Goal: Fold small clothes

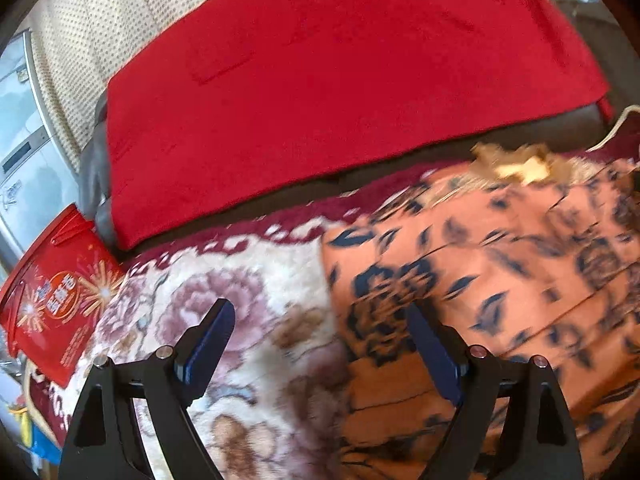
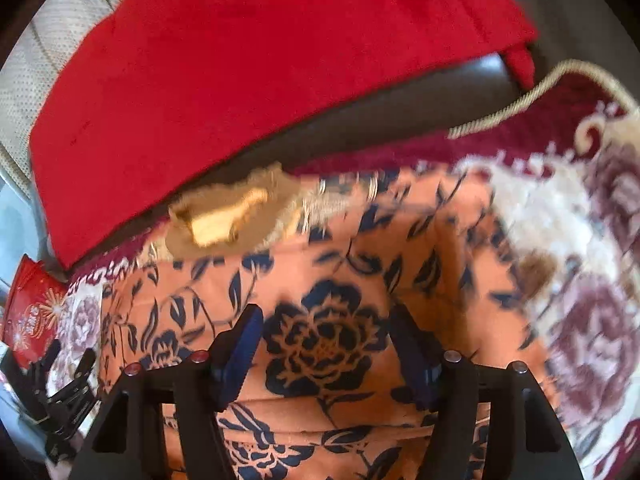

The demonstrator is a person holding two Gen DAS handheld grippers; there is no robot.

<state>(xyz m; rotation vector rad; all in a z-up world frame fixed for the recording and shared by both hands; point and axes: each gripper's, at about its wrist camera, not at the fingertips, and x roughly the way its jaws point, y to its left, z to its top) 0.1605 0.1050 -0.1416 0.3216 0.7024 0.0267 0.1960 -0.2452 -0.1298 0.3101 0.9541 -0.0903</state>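
Observation:
An orange garment with a dark blue flower print (image 1: 500, 272) lies spread on a floral blanket (image 1: 224, 292), its tan fuzzy collar (image 1: 516, 164) at the far edge. My left gripper (image 1: 320, 320) is open and empty over the garment's left edge. In the right wrist view the garment (image 2: 320, 344) fills the middle, with the collar (image 2: 228, 216) at the far left. My right gripper (image 2: 326, 320) is open and empty above the garment, a big printed flower between its fingers. The left gripper (image 2: 66, 364) shows at the lower left of that view.
A red cushion (image 1: 340, 72) lies beyond the blanket on a grey seat. A red printed bag (image 1: 56, 300) stands at the left. The blanket's dark red border with cord trim (image 2: 540, 92) curls up at the right.

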